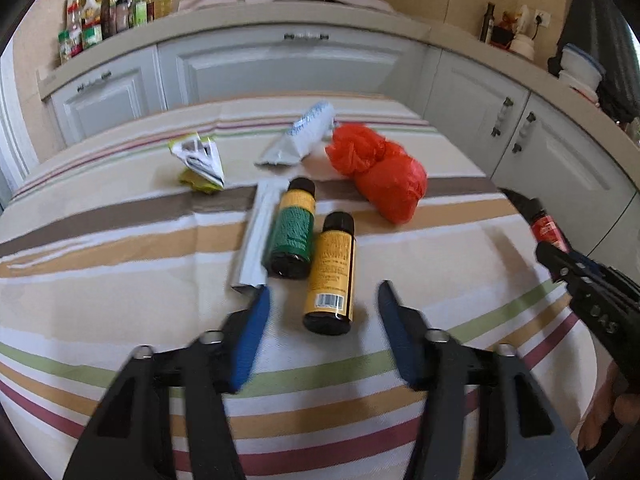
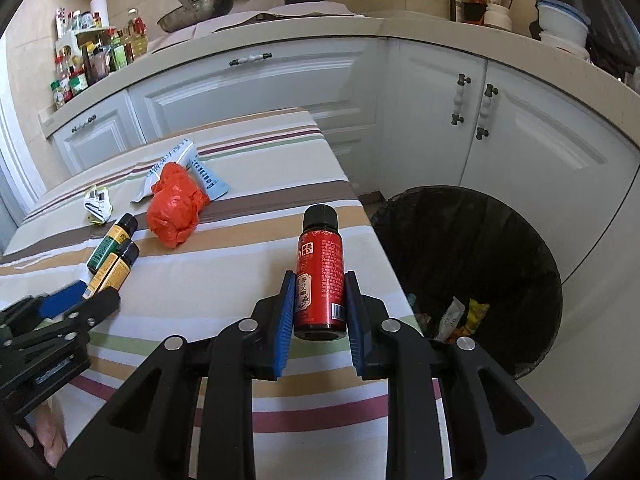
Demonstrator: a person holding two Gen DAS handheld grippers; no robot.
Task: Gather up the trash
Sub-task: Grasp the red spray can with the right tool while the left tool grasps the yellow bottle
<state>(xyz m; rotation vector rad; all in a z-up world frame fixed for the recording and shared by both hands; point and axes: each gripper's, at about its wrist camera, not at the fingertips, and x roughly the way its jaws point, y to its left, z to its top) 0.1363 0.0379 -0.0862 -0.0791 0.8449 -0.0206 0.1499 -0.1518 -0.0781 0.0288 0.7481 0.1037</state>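
Right gripper (image 2: 317, 298) clamps its jaws on the red bottle (image 2: 320, 272) beside the bin (image 2: 520, 248), which holds a few wrappers. Left gripper (image 1: 324, 300), jaws spread wide, hovers at the yellow bottle (image 1: 330, 270); the green bottle (image 1: 292, 228), orange bag (image 1: 380, 172) and wrappers (image 1: 200, 160) lie uncollected on the surface (image 1: 120, 280).

Red bottle (image 2: 320, 276) between right gripper (image 2: 319, 312) pads: glossy printed label, matt black cap. Pads (image 2: 282, 320) ribbed blue rubber, arms matt black plastic w/ shiny metal pins. Worktop (image 2: 224, 280) under it: matt woven striped cloth. Left & ahead: red bag (image 2: 176, 208), thin crinkly glossy plastic. Bin (image 2: 480, 248) to right, wrinkled black liner.
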